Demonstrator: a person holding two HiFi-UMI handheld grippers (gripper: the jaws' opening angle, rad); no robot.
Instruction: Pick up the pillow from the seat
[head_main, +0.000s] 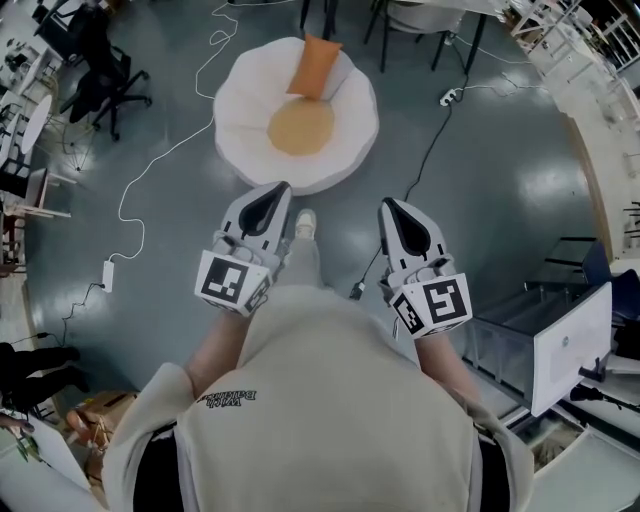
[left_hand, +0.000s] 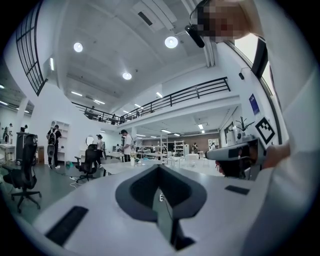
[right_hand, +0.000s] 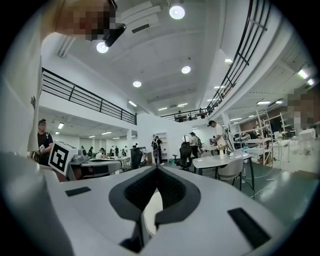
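An orange pillow (head_main: 314, 66) leans upright against the far rim of a white, petal-shaped seat (head_main: 240, 110), behind the seat's round tan centre pad (head_main: 300, 127). Both grippers are held close to the person's chest, well short of the seat. My left gripper (head_main: 275, 192) points toward the seat's near edge, shut and with nothing in it; its jaws meet in the left gripper view (left_hand: 159, 172). My right gripper (head_main: 389, 207) is beside it, also shut and empty (right_hand: 152, 175). Both gripper views look out across the hall, and neither shows the pillow.
The seat stands on a grey floor. A white cable (head_main: 150, 165) snakes along its left side, and a black cable runs from a power strip (head_main: 450, 97) on the right. A black office chair (head_main: 105, 85) stands far left, and a white cabinet (head_main: 570, 345) at right. The person's shoe (head_main: 305, 222) is between the grippers.
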